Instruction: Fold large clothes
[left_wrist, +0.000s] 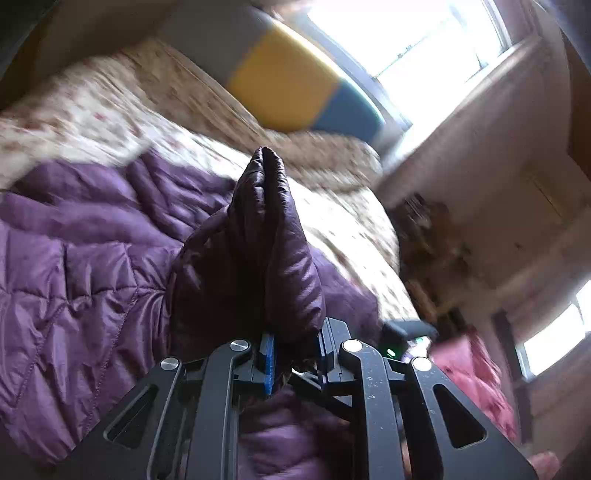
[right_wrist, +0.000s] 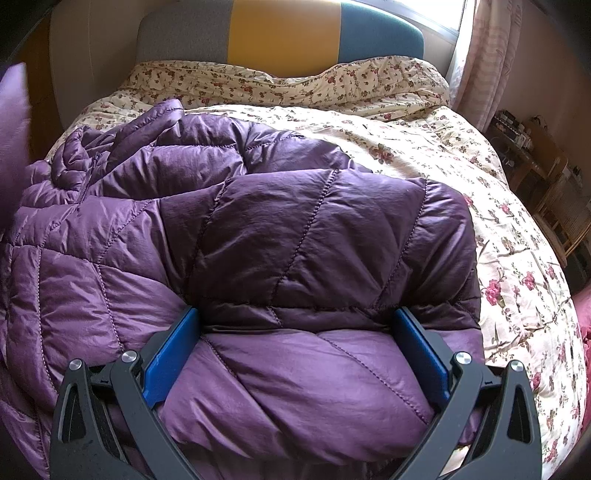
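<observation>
Jacket (right_wrist: 258, 236): a purple quilted down jacket lying crumpled across the near and left part of the bed (right_wrist: 461, 155), on a cream bedspread printed with small red flowers. A headboard (right_wrist: 280, 33) in grey, yellow and blue panels stands at the far end, and a window (left_wrist: 406, 33) is bright beyond it. I see my left gripper (left_wrist: 291, 354) with its fingers (left_wrist: 267, 363) pinching a bunched fold of the jacket, which rises as a dark peak straight ahead of the camera; this view is blurred. My right gripper (right_wrist: 295, 354) hangs over the jacket's near edge with its blue-padded fingers (right_wrist: 170, 354) spread wide. A puffy section of the jacket lies between them, and I cannot tell whether the pads touch it. A curtain (right_wrist: 487, 62) hangs at the right.
</observation>
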